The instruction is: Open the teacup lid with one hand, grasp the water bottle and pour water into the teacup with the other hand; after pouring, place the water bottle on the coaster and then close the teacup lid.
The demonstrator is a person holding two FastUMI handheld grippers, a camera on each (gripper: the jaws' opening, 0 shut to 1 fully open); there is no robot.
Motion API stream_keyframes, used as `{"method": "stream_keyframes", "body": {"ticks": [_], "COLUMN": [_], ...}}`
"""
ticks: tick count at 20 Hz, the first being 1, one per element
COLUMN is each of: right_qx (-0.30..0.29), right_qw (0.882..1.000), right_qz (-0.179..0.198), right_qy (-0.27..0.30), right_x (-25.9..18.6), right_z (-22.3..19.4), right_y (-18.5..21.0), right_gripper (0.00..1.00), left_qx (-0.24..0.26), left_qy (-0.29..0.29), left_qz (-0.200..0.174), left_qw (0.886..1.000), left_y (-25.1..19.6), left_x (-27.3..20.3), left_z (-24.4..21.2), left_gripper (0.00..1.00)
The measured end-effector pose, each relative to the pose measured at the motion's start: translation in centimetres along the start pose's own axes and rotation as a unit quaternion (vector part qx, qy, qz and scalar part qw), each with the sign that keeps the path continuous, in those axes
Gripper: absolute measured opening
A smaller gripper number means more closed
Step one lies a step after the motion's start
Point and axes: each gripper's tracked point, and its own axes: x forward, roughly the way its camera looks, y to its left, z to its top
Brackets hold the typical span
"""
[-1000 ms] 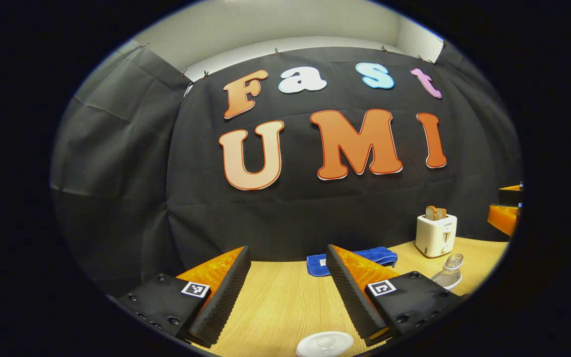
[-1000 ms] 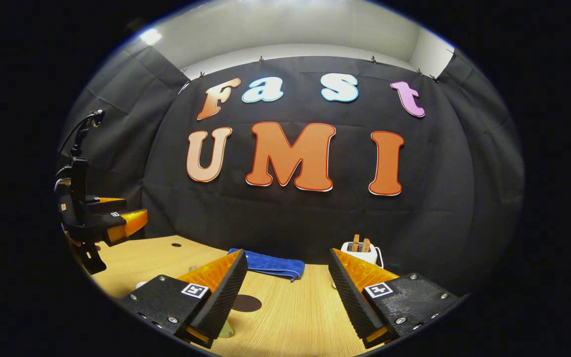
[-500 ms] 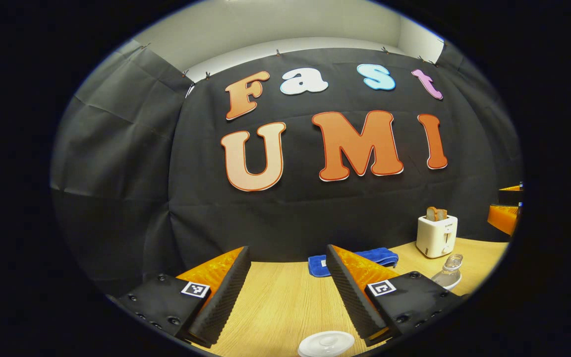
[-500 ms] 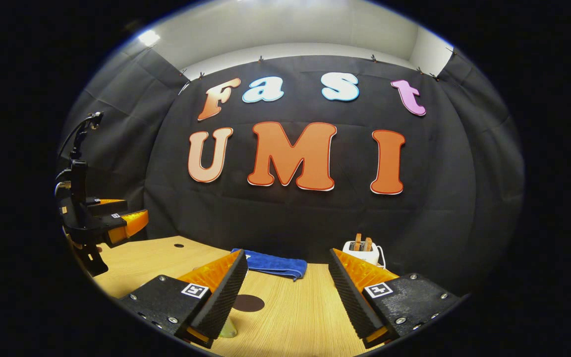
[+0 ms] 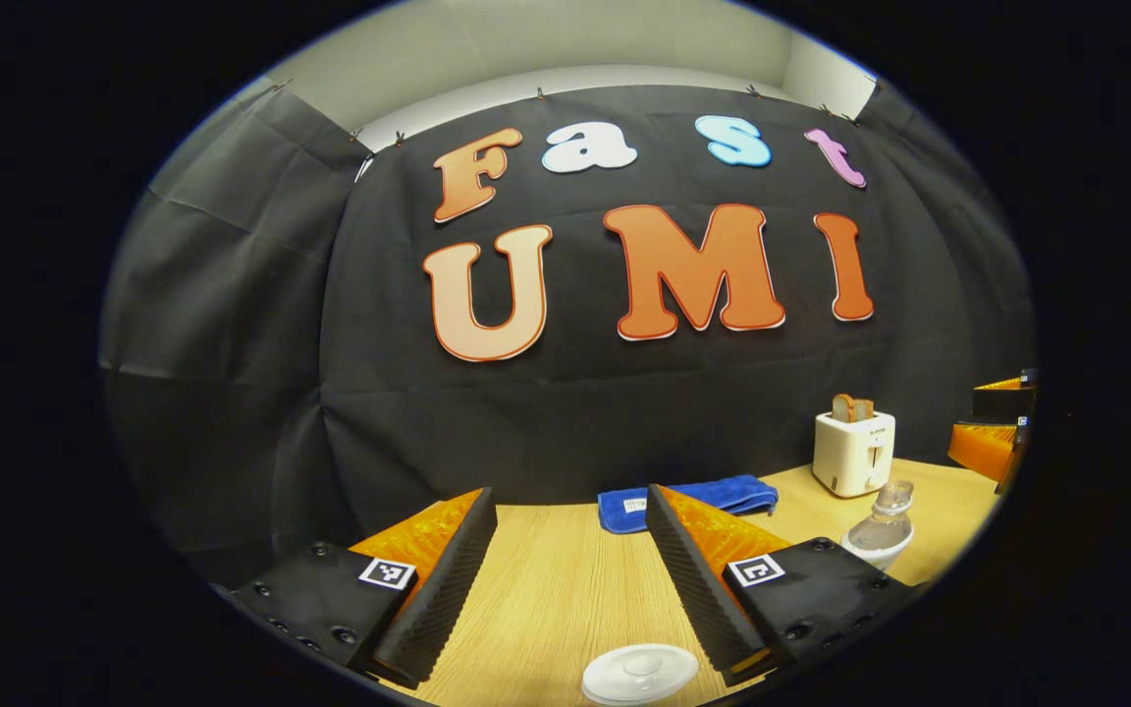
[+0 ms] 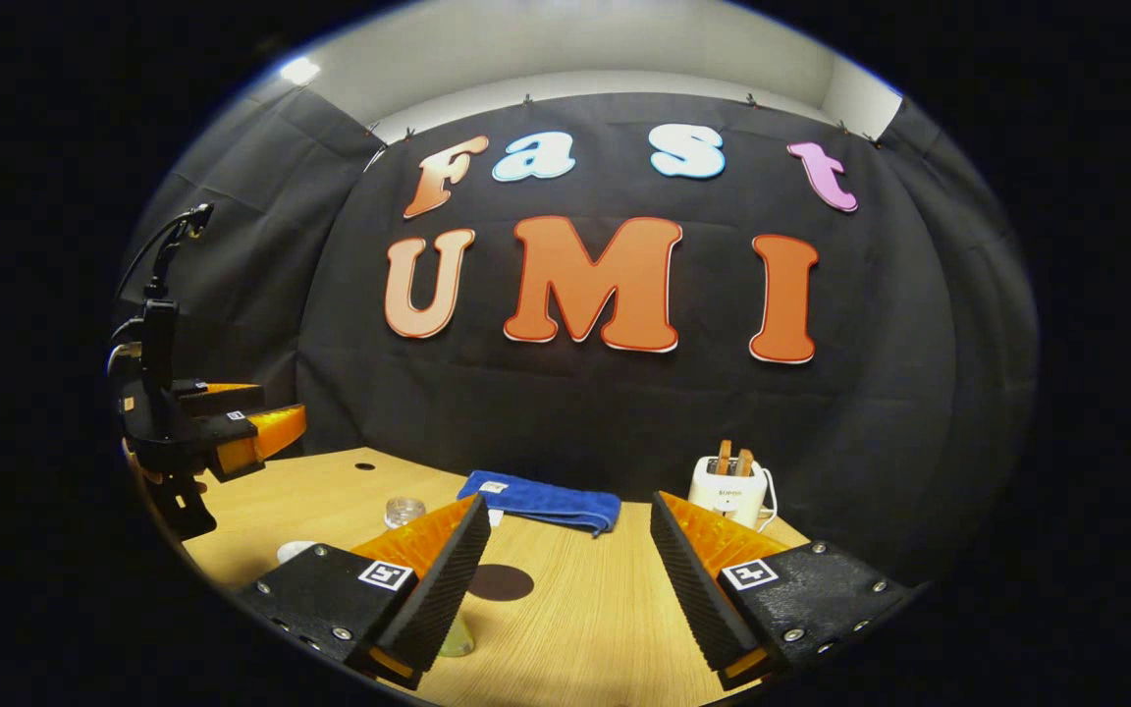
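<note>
Left gripper (image 5: 565, 579): the 2 fingers stand wide apart, nothing between them. It hangs above the wooden table (image 5: 546, 599). In the left gripper view the white teacup lid (image 5: 639, 674) lies flat on the table just below and ahead of the fingers, nearer the right finger, touching neither.

Right gripper (image 6: 565, 579): the 2 fingers are likewise spread wide and hold nothing. In the right gripper view a dark round coaster (image 6: 499, 582) lies on the table between the fingers, closer to the left one. A pale greenish object (image 6: 457, 640) shows beside the left finger's lower edge; it is largely hidden and cannot be identified with confidence.

Water bottle (image 5: 882, 525): clear, seen in the left gripper view at the right, standing in or just behind a white rim, near the white toaster (image 5: 853, 452); the fisheye edge blurs the exact relation. The toaster carries 2 slices in its slots.

A folded blue cloth (image 5: 688, 499) lies at the back of the table by the black wall.

In the right gripper view a small clear glass vessel (image 6: 404, 512) stands on the table left of the cloth.
</note>
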Motion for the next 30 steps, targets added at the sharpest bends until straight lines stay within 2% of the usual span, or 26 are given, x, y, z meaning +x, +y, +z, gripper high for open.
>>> {"method": "stream_keyframes", "body": {"ticks": [2, 5, 7, 11, 16, 19, 20, 22, 23, 24, 25, 27, 30], "right_qx": [0.001, -0.008, -0.015, -0.020, -0.052, -0.049, -0.045, -0.041, -0.041, -0.040, -0.039, -0.035, -0.031], "right_qw": [1.000, 0.999, 0.997, 0.990, 0.985, 0.982, 0.982, 0.981, 0.982, 0.982, 0.982, 0.982, 0.983], "right_qz": [0.017, 0.045, 0.074, 0.125, 0.146, 0.152, 0.153, 0.153, 0.151, 0.149, 0.148, 0.148, 0.148], "right_qy": [0.006, 0.013, 0.013, 0.056, 0.083, 0.097, 0.101, 0.108, 0.109, 0.110, 0.111, 0.111, 0.107], "right_x": [-0.4, -1.3, -1.9, -2.7, -2.5, -2.4, -2.3, -1.8, -1.6, -1.4, -1.4, -1.2, -1.0], "right_z": [-0.6, -1.9, -3.1, -7.6, -10.6, -11.8, -12.2, -12.6, -12.6, -12.7, -12.7, -12.7, -12.4], "right_y": [0.6, 1.6, 3.1, 5.9, 8.2, 8.7, 8.8, 8.9, 8.8, 8.7, 8.7, 8.7, 8.6], "right_gripper": [0.99, 0.99, 0.99, 0.99, 0.99, 0.99, 0.99, 0.99, 0.99, 0.99, 0.99, 0.99, 0.99], "left_qx": [-0.001, -0.006, -0.014, -0.010, -0.014, -0.010, -0.010, -0.008, -0.009, -0.007, 0.000, 0.003, -0.005], "left_qy": [0.012, 0.031, 0.045, 0.076, 0.120, 0.146, 0.151, 0.166, 0.164, 0.160, 0.163, 0.164, 0.160], "left_qz": [-0.008, -0.017, -0.030, -0.061, -0.096, -0.105, -0.113, -0.123, -0.123, -0.124, -0.123, -0.116, -0.103], "left_qw": [1.000, 0.999, 0.998, 0.995, 0.988, 0.984, 0.982, 0.978, 0.979, 0.979, 0.979, 0.980, 0.982], "left_y": [-0.4, -0.7, -1.4, -2.4, -4.5, -5.0, -5.4, -5.8, -5.7, -5.9, -6.0, -5.6, -5.3], "left_x": [0.0, -0.3, -0.8, -1.7, -3.0, -3.2, -3.2, -3.5, -3.5, -2.9, -2.9, -3.0, -2.5], "left_z": [-1.0, -2.6, -4.2, -7.8, -11.8, -13.9, -14.6, -15.5, -15.7, -15.7, -15.6, -15.5, -15.6], "left_gripper": [0.96, 0.95, 0.99, 1.00, 1.00, 0.96, 0.93, 0.78, 0.78, 0.64, 0.62, 0.48, 0.35]}}
